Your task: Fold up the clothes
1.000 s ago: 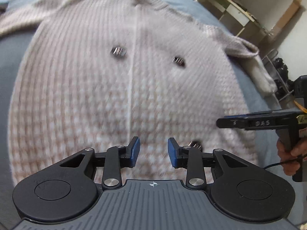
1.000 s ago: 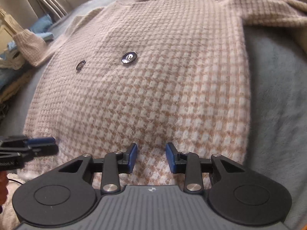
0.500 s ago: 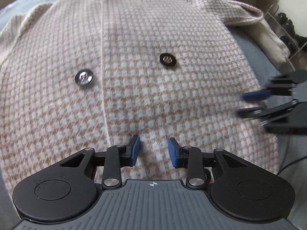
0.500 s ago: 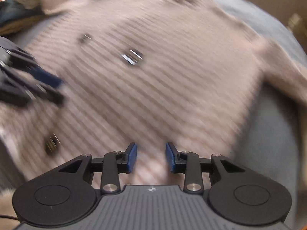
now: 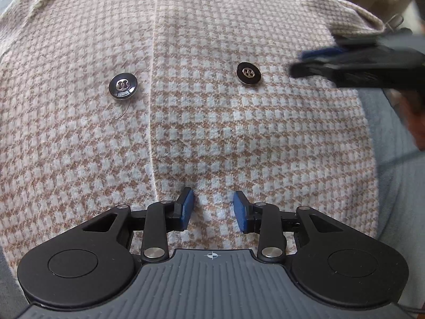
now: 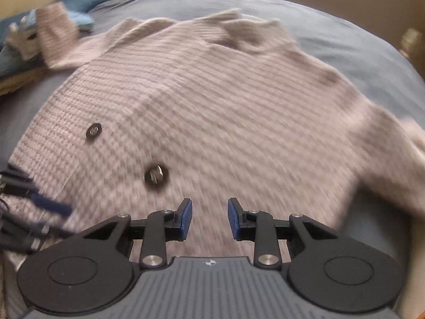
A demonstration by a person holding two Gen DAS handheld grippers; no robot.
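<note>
From the left wrist camera, a pink-and-tan checked cardigan (image 5: 239, 133) fills nearly the whole picture, lying flat on a blue-grey sheet (image 5: 398, 159). Its front seam runs straight up the middle, with one dark button (image 5: 122, 86) to the left of it and a second button (image 5: 248, 73) to the right. The left gripper (image 5: 213, 211) points down at the cloth near the hem, its blue pads parted with nothing pinched between them. At the right edge the right gripper (image 5: 313, 61) shows only as a dark blur over the garment's side, with part of a hand (image 5: 414, 122) below it.

Over on the right wrist camera, smeared by motion, the whole cardigan (image 6: 225, 119) is visible: collar at the top, one sleeve (image 6: 55, 37) reaching toward blue clothes (image 6: 82, 2) at the upper left, another off to the right. The right gripper (image 6: 209, 219) hangs over the lower front; its jaws have just been closing a little, yet they stand apart and empty. The left gripper (image 6: 39, 207) blurs in at the left edge.
</note>
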